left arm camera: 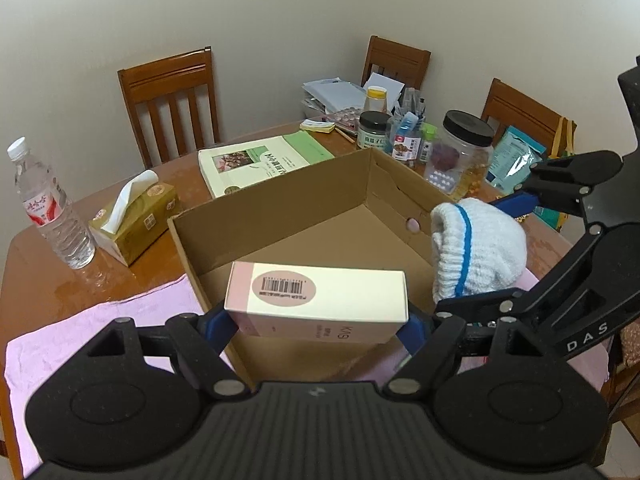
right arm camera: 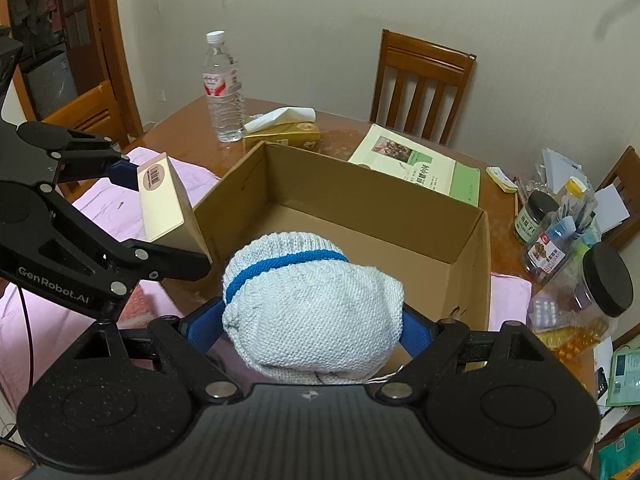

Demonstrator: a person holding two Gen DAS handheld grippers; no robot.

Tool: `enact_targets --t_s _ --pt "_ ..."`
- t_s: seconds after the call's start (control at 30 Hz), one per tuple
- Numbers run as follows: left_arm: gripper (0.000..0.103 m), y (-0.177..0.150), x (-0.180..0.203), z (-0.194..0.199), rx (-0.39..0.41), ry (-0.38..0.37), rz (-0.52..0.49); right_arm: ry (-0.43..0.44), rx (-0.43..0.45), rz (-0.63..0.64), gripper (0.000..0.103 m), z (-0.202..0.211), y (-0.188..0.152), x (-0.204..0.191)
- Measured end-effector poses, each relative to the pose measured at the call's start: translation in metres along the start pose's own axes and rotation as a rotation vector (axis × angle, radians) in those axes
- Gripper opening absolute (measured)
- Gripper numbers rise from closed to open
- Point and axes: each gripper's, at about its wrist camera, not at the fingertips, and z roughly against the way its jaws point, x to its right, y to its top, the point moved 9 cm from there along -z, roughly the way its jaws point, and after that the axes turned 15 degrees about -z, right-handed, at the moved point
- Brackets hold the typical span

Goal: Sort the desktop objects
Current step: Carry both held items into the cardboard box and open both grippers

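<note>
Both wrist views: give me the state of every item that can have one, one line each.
Cardboard box: open, nothing visible inside.
Pink-and-cream carton: closed, held by the left gripper over the box's near edge.
Knit hat: bunched, held by the right gripper.
Water bottle: upright, capped.
Tissue box: open, tissue sticking out.
Black-lidded jar: upright, lid on.
Book: closed, flat.

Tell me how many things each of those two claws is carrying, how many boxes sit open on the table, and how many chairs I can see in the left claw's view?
Carried by the left gripper: 1, pink-and-cream carton
Carried by the right gripper: 1, knitted hat
Open cardboard box: 1
Wooden chairs: 3
Total: 6
</note>
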Motion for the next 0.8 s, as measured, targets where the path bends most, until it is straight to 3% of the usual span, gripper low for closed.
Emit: enact_targets --t_s 0.27,0.4,0.53,0.8 --pt "0.08 0.002 -0.01 -0.022 -0.035 0.02 0.026 0.006 -0.024 -0.018 0.093 -0.024 0.011 0.013" --pt "0.085 0.001 -0.014 -0.028 -0.048 0.026 0.025 0.017 -0.021 -0.025 0.103 -0.03 0.013 0.014" --pt "0.093 -0.003 -0.018 -0.027 -0.056 0.049 0.03 0.012 -0.03 -0.033 0.103 -0.032 0.011 0.013" --pt "0.095 -0.009 -0.016 -0.017 -0.056 0.039 0.024 0.013 -0.026 -0.035 0.103 -0.018 -0.001 0.002"
